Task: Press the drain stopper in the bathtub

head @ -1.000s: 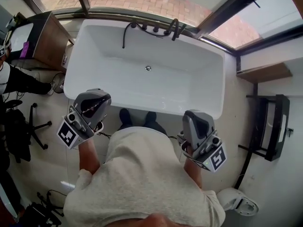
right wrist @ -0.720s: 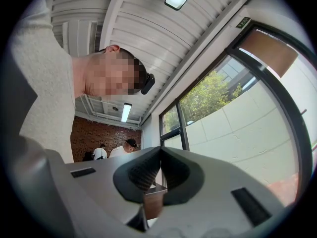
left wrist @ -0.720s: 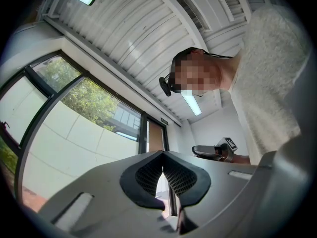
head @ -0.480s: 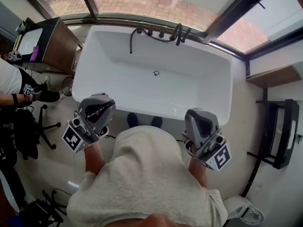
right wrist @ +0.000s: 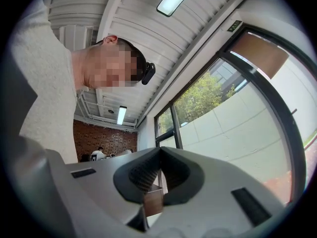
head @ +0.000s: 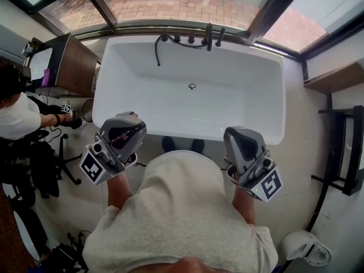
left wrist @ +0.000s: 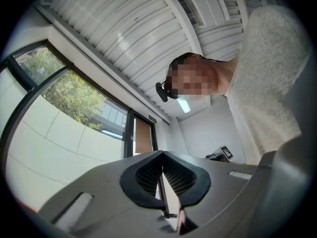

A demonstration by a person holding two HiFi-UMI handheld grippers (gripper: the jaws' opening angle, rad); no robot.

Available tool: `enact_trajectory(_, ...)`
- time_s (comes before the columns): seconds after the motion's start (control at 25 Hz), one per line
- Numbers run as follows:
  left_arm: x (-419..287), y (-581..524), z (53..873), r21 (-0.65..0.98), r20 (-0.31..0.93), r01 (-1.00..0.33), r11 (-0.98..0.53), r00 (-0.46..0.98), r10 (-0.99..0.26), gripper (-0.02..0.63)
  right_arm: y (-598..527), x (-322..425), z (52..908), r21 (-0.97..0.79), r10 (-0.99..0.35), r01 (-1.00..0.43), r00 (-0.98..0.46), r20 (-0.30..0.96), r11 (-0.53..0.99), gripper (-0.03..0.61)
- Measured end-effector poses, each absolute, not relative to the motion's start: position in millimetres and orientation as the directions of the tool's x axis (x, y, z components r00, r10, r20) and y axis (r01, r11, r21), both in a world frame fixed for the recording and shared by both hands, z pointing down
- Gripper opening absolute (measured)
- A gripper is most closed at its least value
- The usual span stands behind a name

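A white bathtub lies ahead of me in the head view, and its small round metal drain stopper sits in the tub floor near the far wall. My left gripper and right gripper are held up close to my chest, short of the tub's near rim and far from the stopper. In both gripper views the cameras look up at the ceiling and the person. The left gripper is shut and holds nothing. The right gripper is likewise shut and empty.
Black taps and a black hose sit on the tub's far rim under the windows. A wooden cabinet, a seated person and a chair are at left. A black rack stands at right.
The head view has swung, so the tub and drain stopper sit further right and lower in the picture. Both grippers stay raised by my chest. The person at left shows more.
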State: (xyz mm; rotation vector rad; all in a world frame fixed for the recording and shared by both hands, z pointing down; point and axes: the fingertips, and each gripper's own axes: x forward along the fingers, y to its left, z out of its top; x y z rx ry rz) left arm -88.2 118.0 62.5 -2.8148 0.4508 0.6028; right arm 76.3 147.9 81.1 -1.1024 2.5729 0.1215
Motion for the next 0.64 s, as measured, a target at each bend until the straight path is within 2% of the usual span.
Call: enact_trajectory(0.64,-85.7,120.7,63.5,-0.142,-0.423,-0.353,-0.925,0.866,-0.266,0.002,146.5,78.3,83.6,-0.069,-0.683,-0.704,-0.653,-0.327,0.707,0.0)
